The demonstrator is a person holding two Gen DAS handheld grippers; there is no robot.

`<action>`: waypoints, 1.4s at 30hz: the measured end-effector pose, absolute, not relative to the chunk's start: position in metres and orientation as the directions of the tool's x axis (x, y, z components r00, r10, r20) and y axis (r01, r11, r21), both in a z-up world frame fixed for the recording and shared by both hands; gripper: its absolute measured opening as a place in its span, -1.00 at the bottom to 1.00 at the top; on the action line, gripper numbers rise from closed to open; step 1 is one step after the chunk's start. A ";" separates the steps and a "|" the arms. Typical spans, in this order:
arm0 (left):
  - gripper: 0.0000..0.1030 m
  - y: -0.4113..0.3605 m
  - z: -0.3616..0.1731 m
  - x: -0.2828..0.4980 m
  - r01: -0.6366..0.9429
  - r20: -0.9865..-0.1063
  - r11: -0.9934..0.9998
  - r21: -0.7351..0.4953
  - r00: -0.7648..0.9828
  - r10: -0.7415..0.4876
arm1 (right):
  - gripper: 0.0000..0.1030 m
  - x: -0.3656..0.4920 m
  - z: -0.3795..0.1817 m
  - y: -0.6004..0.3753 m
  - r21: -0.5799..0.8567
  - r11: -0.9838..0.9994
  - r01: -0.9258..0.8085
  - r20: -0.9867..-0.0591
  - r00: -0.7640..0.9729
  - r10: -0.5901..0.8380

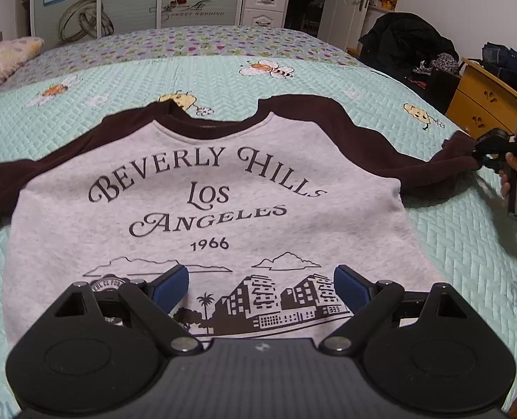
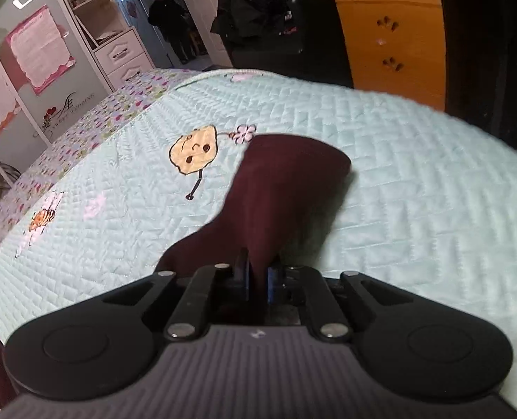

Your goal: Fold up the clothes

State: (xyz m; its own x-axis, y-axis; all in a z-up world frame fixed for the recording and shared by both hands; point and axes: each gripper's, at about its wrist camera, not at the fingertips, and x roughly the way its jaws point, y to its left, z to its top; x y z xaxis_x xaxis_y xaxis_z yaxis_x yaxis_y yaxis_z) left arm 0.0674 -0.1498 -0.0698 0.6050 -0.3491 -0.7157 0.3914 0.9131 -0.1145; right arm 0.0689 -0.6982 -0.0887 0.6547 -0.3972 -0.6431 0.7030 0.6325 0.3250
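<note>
Sweatshirt [image 1: 206,188] flat on bed [image 1: 433,244]. Left gripper [image 1: 261,288] spread above its hem. Right gripper [image 2: 257,279] pinching the sleeve cuff [image 2: 286,174] near the bed's edge.

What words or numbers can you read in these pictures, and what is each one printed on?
"BEVERLY HILLS LOS ANGELES 1966": chest print of the sweatshirt.
"SWEET WEDDING": decal on the wardrobe door.
Round badge on the sweatshirt: partly hidden by the left gripper, unreadable.
Pink-framed sheets on the wardrobe: too small to read.

Sweatshirt [image 1: 223,188] reads "BEVERLY HILLS LOS ANGELES 1966"; wardrobe [image 1: 188,10] apparently "SWEET WEDDING".
</note>
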 end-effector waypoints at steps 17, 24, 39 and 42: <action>0.77 -0.116 -0.035 0.049 0.346 -0.685 0.931 -0.113 0.652 -0.326 | -0.71 -0.093 -0.112 -0.696 0.512 0.328 0.794 -0.703 0.606 -0.371; 0.77 -0.086 -0.033 0.050 0.291 -0.686 0.948 -0.125 0.666 -0.295 | -0.53 -0.115 -0.086 -0.669 0.369 0.279 0.887 -0.635 0.460 -0.621; 0.85 0.033 -0.013 0.077 0.005 -0.636 1.000 -0.030 0.772 -0.023 | -0.34 -0.040 -0.070 -0.440 0.486 0.781 0.392 -0.492 0.861 -0.126; 0.85 0.084 -0.011 0.086 -0.126 -0.651 0.990 -0.068 0.757 0.051 | -0.24 -0.015 -0.083 -0.389 0.562 0.783 0.267 -0.497 0.866 0.062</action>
State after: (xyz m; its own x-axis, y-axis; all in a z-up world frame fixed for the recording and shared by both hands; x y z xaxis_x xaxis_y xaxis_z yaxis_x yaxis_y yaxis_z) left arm 0.0862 0.0844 -0.0107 0.7574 0.0514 -0.6509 -0.1256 0.9898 -0.0679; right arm -0.0148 -0.3889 -0.0831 0.8655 0.0618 -0.4971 0.2668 0.7829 0.5620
